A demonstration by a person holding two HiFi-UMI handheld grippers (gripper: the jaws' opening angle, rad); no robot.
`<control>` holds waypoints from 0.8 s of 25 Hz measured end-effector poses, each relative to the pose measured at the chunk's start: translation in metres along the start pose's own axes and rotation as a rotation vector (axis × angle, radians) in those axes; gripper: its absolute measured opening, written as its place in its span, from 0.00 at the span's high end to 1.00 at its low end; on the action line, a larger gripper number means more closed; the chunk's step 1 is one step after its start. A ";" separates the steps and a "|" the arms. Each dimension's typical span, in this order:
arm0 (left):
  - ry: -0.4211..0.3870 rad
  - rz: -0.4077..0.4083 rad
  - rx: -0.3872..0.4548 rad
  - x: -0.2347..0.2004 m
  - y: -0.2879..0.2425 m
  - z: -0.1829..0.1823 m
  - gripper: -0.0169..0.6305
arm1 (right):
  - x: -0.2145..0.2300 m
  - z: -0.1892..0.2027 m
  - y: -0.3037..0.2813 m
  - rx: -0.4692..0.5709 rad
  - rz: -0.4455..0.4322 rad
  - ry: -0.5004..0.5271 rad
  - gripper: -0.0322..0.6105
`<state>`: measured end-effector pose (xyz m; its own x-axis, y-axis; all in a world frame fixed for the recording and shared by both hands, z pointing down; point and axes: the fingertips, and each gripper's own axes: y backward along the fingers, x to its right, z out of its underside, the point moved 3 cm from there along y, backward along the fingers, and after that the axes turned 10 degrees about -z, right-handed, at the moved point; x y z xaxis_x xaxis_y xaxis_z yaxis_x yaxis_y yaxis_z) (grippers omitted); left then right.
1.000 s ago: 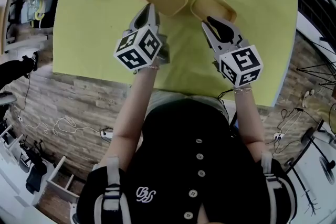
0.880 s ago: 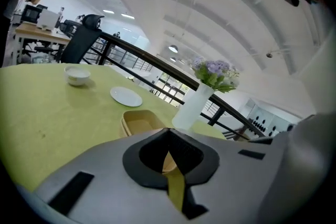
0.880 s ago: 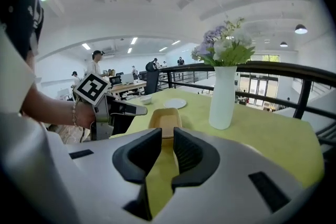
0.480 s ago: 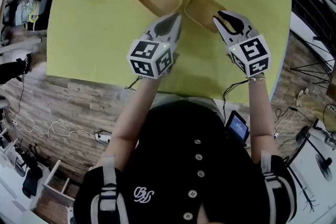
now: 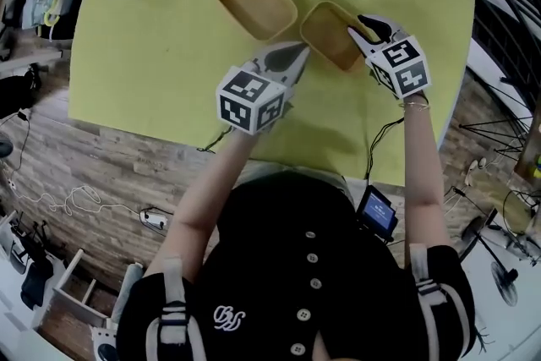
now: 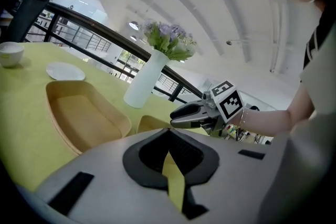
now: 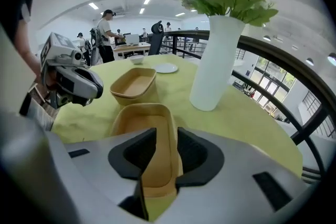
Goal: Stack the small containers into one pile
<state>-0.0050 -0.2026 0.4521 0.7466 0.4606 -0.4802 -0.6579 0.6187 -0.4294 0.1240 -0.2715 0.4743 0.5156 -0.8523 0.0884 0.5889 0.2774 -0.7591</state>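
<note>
The containers (image 5: 256,2) are tan, the tablecloth (image 5: 144,63) yellow-green.

We find bright, even daylight in all three views. In the head view the yellow-green table (image 5: 169,55) is evenly lit with no glare, and the shadows on it are faint and soft-edged. The floor (image 5: 110,156) past the table's near edge is dimmer. The wide lens bows the table's edges, and the picture's corners fall off to black.

In the left gripper view the white ceiling (image 6: 210,13) is almost washed out, and the rim of the picture darkens.

In the right gripper view the ceiling lamps (image 7: 147,1) glow far back and the windows (image 7: 270,84) at right are very bright. The railing (image 7: 273,57) curves with the distortion. We find focus fairly sharp mid-picture and softer towards the rims.
</note>
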 end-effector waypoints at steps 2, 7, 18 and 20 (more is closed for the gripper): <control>0.008 -0.001 -0.009 -0.004 -0.003 0.000 0.96 | 0.007 0.006 -0.008 -0.036 -0.003 0.007 0.74; -0.019 -0.040 -0.013 -0.013 -0.009 0.002 0.96 | 0.019 0.021 -0.021 -0.067 -0.031 -0.011 0.74; -0.040 -0.064 -0.031 -0.008 -0.003 0.012 0.96 | 0.016 0.031 -0.022 -0.088 -0.014 -0.011 0.88; -0.040 -0.073 -0.035 -0.009 0.001 0.014 0.96 | 0.012 0.029 -0.016 -0.073 0.003 -0.009 0.89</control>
<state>-0.0108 -0.1968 0.4668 0.7952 0.4405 -0.4165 -0.6045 0.6293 -0.4885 0.1389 -0.2735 0.5067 0.5227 -0.8476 0.0919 0.5405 0.2461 -0.8045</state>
